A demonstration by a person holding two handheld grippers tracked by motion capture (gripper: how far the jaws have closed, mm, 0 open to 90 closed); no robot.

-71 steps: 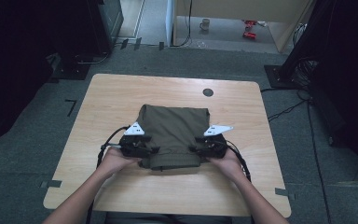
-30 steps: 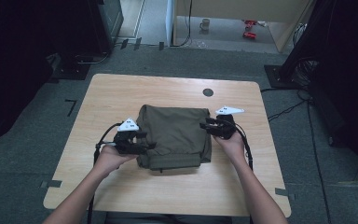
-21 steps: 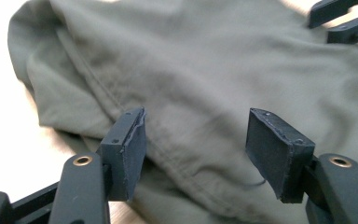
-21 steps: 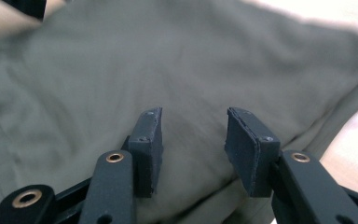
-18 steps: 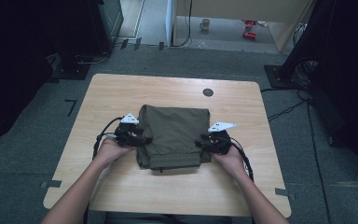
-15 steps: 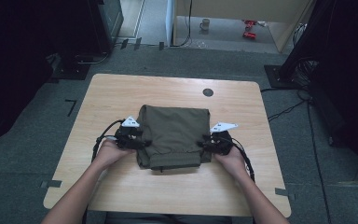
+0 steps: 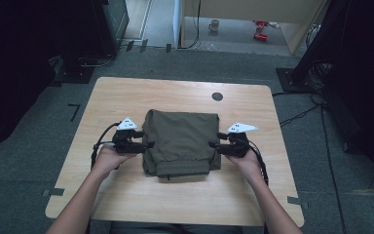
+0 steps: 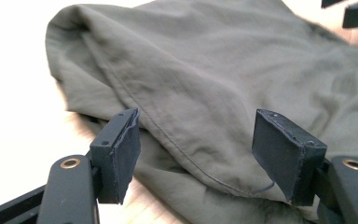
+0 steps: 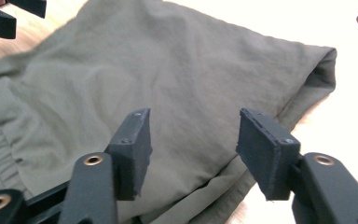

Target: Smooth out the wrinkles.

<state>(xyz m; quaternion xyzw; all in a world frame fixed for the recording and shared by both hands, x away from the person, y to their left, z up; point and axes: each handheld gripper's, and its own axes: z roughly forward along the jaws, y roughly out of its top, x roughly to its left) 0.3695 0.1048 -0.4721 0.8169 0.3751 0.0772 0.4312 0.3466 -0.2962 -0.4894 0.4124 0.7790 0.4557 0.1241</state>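
The folded olive garment (image 7: 181,142) lies in the middle of the surface (image 7: 126,97), between the two tools. The left tool (image 7: 143,145) sits at its left edge and the right tool (image 7: 215,146) at its right edge. In the left gripper view the jaws stand wide, with the side fold (image 8: 200,140) just ahead and between them, unpinched. In the right gripper view the jaws have just been opening and also stand wide, the cloth's edge between them but not gripped. The step in hand looks like squaring up or re-gripping the folded bundle from both sides. Next, each tool would need to slide onto the edge layers and close together. The surface is pale wood with a dark round hole (image 7: 217,96) beyond the right tool; around it, grey floor, cables and dark stands
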